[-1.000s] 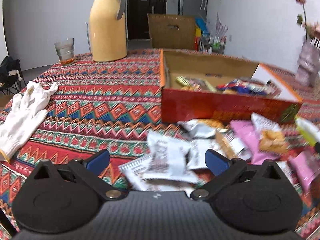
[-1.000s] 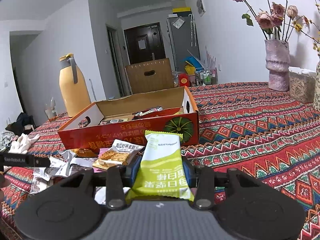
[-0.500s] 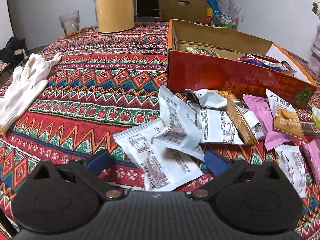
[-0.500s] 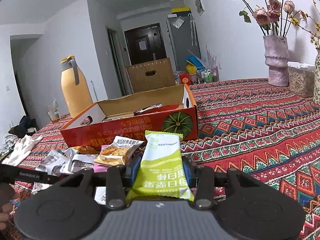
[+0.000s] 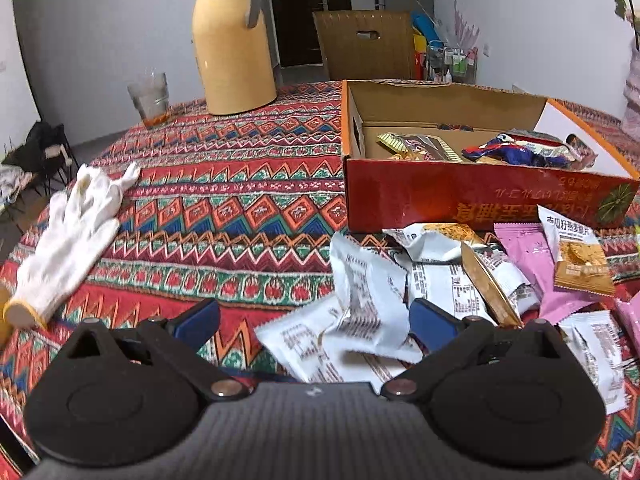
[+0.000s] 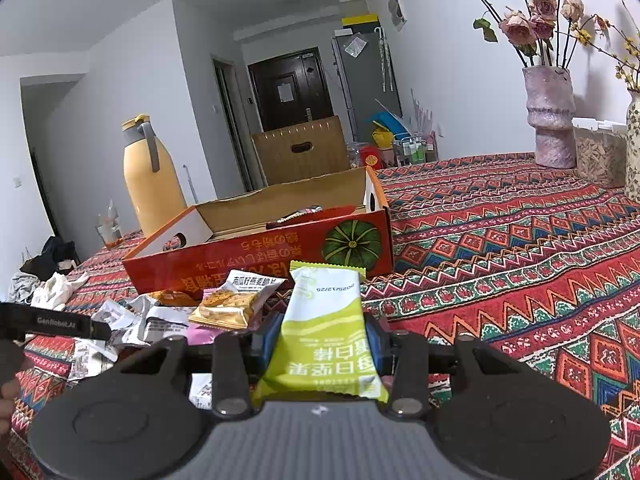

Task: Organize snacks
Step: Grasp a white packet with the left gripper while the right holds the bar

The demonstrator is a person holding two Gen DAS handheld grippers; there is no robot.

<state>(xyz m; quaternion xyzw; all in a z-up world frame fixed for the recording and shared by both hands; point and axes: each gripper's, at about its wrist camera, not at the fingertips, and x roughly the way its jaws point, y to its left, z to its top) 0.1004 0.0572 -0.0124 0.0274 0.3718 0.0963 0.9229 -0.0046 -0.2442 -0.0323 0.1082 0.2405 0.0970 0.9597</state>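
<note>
An open red cardboard box [image 5: 472, 196] stands on the patterned tablecloth and holds a few snack packets [image 5: 516, 150]. A pile of loose packets lies in front of it: white ones [image 5: 360, 300], pink ones [image 5: 532, 256] and an orange-printed one [image 5: 576, 256]. My left gripper [image 5: 316, 322] is open and low over the pile, with a white packet between its blue pads. My right gripper [image 6: 324, 332] is shut on a green-and-white packet [image 6: 324, 332] and holds it above the table in front of the box [image 6: 280, 252]. The pile also shows in the right wrist view [image 6: 160, 312].
A yellow thermos jug [image 5: 232, 40] and a glass [image 5: 149, 98] stand at the far side. A white glove [image 5: 72, 236] lies at the left edge. Vases with dried flowers [image 6: 550, 120] stand at the far right. A brown crate [image 6: 300, 152] sits beyond the table.
My left gripper has tilted up again and stays open over the white packets. My right gripper has kept the green packet and barely moved.
</note>
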